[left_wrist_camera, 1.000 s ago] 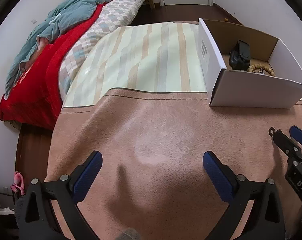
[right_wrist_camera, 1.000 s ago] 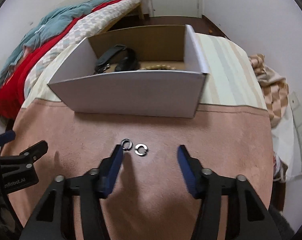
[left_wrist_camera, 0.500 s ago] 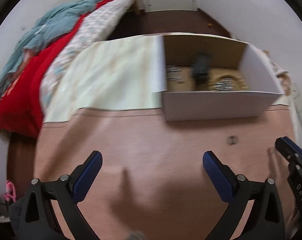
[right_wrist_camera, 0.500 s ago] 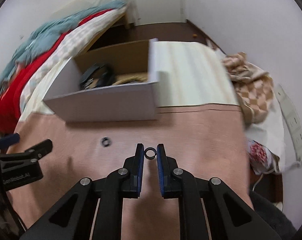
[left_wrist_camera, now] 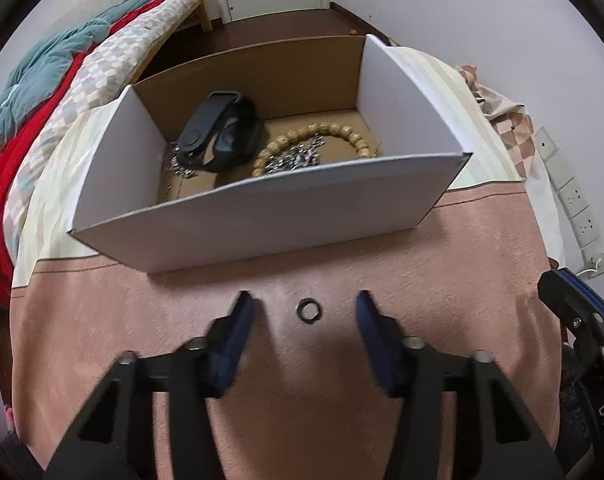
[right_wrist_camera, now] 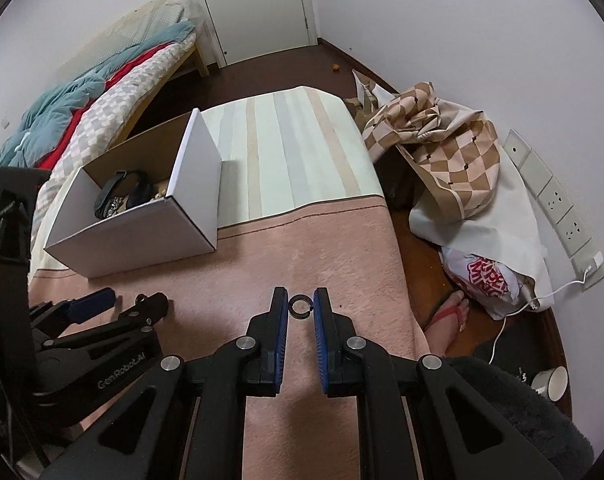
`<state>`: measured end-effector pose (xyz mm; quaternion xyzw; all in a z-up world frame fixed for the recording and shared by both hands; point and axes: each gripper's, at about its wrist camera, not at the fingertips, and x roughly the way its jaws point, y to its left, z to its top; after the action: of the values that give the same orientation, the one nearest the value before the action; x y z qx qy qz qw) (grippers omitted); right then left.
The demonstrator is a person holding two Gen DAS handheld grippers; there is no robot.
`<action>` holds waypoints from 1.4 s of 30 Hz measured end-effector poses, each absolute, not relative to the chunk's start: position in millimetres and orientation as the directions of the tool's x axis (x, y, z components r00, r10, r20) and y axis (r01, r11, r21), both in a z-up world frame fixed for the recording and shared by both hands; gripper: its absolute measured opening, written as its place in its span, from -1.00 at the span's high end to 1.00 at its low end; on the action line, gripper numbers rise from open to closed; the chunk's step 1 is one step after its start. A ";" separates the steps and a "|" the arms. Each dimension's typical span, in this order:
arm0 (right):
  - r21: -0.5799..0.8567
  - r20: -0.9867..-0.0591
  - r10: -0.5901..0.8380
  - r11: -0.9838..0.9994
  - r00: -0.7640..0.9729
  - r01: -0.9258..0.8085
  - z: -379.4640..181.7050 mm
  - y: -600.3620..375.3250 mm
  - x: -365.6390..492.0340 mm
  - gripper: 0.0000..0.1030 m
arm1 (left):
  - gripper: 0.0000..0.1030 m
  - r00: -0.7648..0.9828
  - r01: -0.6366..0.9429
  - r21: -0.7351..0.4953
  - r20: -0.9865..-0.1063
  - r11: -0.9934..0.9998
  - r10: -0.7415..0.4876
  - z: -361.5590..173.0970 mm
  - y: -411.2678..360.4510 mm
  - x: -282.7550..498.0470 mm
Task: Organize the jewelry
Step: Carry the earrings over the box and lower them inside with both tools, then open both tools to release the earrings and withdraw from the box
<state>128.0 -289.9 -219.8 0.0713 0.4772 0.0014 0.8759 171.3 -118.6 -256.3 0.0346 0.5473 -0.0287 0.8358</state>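
- The pink plush cloth-covered surface (left_wrist_camera: 462, 280) runs wide and bare on both sides of the left gripper (left_wrist_camera: 305, 307); its right edge drops to dark wooden floor (right_wrist_camera: 430, 264) in the right wrist view.
- The left gripper's blue-padded fingers (left_wrist_camera: 237, 324) stand well apart, straddling a small dark metal ring (left_wrist_camera: 309, 309) that lies flat on the pink cloth, touching neither pad.
- Just ahead of that ring stands the white cardboard box with brown inside (left_wrist_camera: 261, 216), its near wall a low barrier across the way forward, its top open.
- Inside the box lie a black wrist strap (left_wrist_camera: 217, 136), a tan wooden bead bracelet (left_wrist_camera: 334, 132) and a heap of silvery chain (left_wrist_camera: 297, 156), leaving bare brown floor toward the back wall.
- The right gripper (right_wrist_camera: 300, 306) has its fingers drawn close, clamped on a second small dark ring (right_wrist_camera: 300, 306) held at the tips above the pink cloth.
- In the right wrist view the left gripper (right_wrist_camera: 113, 300) sits low at the left, near the box's (right_wrist_camera: 149, 228) near corner, well apart from the right one.
- Beyond the box a cream striped cloth (right_wrist_camera: 293, 152) covers the far half of the surface.
- Past the right edge: a brown-and-cream checked fabric bundle (right_wrist_camera: 442, 152), a white plastic bag with red print (right_wrist_camera: 486, 276), a bare foot in a red flip-flop (right_wrist_camera: 450, 316) and a white wall socket strip (right_wrist_camera: 558, 204).
- At the left lies a bed with red, teal and checked bedding (left_wrist_camera: 61, 80).
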 end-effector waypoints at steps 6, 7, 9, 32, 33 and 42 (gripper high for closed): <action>0.136 -0.830 0.076 0.988 0.552 0.069 -216.3 -288.9 127.3 0.74 | 0.81 0.408 0.098 0.003 -0.912 0.995 -0.037 -252.0 -116.6 172.2; 0.137 -0.829 0.077 0.988 0.553 0.068 -215.3 -288.5 127.2 0.74 | 0.81 0.414 0.100 0.000 -0.910 0.995 -0.042 -249.9 -115.8 171.0; 0.141 -0.825 0.080 0.988 0.560 0.067 -211.4 -287.4 126.9 0.74 | 0.81 0.421 0.100 -0.009 -0.906 0.995 -0.050 -244.6 -113.9 168.5; 0.250 -0.855 0.305 0.951 0.420 -0.183 -168.4 -195.7 272.3 0.74 | 0.81 0.413 0.031 -0.090 -0.906 0.995 -0.095 -166.5 -15.9 266.9; 0.228 -0.867 0.287 0.955 0.407 -0.188 -172.1 -191.5 281.8 0.74 | 0.81 0.403 0.025 -0.084 -0.911 0.996 -0.087 -170.6 -14.5 273.4; 0.131 -0.909 0.204 0.968 0.363 -0.216 -172.2 -182.7 315.6 0.47 | 0.32 0.365 0.006 -0.054 -0.929 0.998 -0.053 -172.4 -11.1 302.9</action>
<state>315.6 -182.7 -172.2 -0.0052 0.5498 0.1273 0.8255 302.9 -11.1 -172.4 -0.0207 0.5631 -0.0179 0.8259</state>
